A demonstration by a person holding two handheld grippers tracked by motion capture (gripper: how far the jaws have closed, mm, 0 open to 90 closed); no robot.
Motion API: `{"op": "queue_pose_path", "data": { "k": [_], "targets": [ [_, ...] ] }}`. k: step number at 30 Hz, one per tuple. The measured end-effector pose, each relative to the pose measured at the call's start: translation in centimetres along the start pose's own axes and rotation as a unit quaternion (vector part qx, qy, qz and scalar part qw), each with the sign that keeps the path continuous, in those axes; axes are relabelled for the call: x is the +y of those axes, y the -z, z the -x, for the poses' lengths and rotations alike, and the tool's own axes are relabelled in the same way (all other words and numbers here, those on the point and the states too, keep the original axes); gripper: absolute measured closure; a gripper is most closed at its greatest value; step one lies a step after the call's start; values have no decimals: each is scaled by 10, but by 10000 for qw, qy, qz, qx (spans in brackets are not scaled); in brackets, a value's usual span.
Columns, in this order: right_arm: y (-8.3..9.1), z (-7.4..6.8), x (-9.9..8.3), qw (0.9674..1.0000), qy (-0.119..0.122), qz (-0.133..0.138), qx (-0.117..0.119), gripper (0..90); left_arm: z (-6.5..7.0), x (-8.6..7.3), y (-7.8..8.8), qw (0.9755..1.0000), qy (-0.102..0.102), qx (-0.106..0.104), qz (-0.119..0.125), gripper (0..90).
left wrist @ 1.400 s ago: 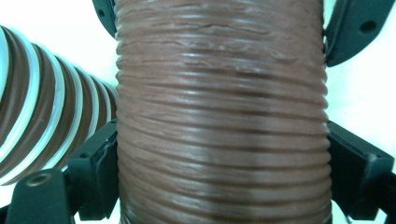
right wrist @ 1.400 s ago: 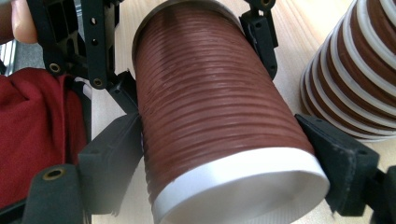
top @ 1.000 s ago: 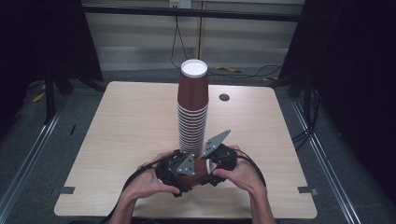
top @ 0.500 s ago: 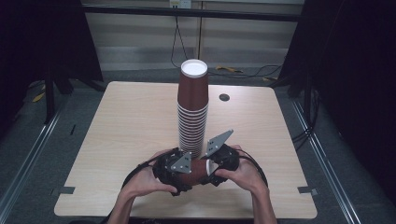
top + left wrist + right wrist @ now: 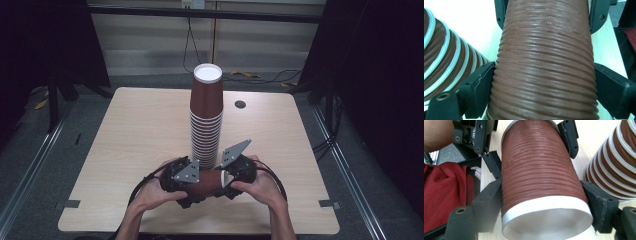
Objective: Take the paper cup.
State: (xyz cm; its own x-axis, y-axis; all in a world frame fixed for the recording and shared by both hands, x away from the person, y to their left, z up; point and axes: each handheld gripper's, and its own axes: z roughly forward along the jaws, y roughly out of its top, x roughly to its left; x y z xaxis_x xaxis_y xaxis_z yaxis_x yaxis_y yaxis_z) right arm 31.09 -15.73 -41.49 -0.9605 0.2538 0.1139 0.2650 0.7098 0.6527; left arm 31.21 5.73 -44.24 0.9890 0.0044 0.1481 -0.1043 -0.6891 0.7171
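Observation:
A tall stack of upturned brown paper cups [image 5: 206,125] stands mid-table. In front of it a single brown ribbed cup [image 5: 207,181] lies level between both grippers, near the table's front edge. My left gripper [image 5: 195,181] grips its closed end; in the left gripper view its jaws [image 5: 545,72] touch the cup [image 5: 544,50] on both sides, having just opened a little. My right gripper [image 5: 224,181] is shut on the white-rimmed end [image 5: 544,220], both pads pressing the wall. In the right gripper view the left gripper [image 5: 530,147] holds the far end.
The wooden table [image 5: 135,130] has a dark round hole [image 5: 240,104] at the back right. The cup stack [image 5: 616,157] stands close beside the held cup. A red garment [image 5: 446,192] lies at the table's near edge. Cables trail from both grippers.
My left gripper has slid slightly left along the cup. The right gripper and the stack have stayed put.

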Motion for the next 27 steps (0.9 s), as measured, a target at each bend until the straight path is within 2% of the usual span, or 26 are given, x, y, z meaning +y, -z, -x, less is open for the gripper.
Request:
{"op": "queue_pose_path", "data": {
  "k": [1, 2, 5, 6, 8, 11, 12, 15, 17, 19, 21, 25, 27],
  "targets": [
    [1, 0, 0, 10000, -13, -16, -14, 238, 0, 0, 1, 10000, -10, -20, 11, 114],
    [2, -1, 0, 10000, -8, 31, -58, 239, -1, 0, 2, 9999, -19, 43, 109, 114],
    [3, -4, 0, 9999, 14, 23, -115, 240, -3, -1, 6, 9988, 118, 11, 482, 117],
    [3, -4, 1, 9998, 101, 14, -186, 240, -3, -2, 8, 9977, 180, -56, 647, 144],
    [3, -4, 0, 9998, 108, 51, -186, 240, -4, -2, 14, 9959, 294, -67, 849, 149],
    [2, -3, -2, 9998, 39, 36, -216, 239, -1, -1, 23, 9925, 301, -17, 1185, 157],
    [2, -2, -2, 9999, 22, 51, -151, 239, -1, 0, 26, 9919, 277, 15, 1237, 157],
    [2, 0, -5, 9995, -105, 32, -310, 237, -1, -2, 33, 9896, 380, 176, 1377, 156],
    [2, 1, -7, 9994, -165, 37, -311, 237, -1, -4, 35, 9879, 418, 205, 1477, 155],
    [3, 2, -10, 9991, -193, 169, -338, 237, -1, -7, 35, 9874, 482, 203, 1497, 155],
    [5, 3, -13, 9987, -243, 215, -404, 236, -2, -9, 35, 9867, 569, 294, 1493, 155],
    [8, 3, -21, 9980, -356, 329, -408, 236, -2, -14, 38, 9820, 736, 407, 1693, 156],
    [11, 2, -25, 9968, -409, 518, -445, 236, -2, -16, 39, 9803, 784, 468, 1750, 156]
  ]
}}
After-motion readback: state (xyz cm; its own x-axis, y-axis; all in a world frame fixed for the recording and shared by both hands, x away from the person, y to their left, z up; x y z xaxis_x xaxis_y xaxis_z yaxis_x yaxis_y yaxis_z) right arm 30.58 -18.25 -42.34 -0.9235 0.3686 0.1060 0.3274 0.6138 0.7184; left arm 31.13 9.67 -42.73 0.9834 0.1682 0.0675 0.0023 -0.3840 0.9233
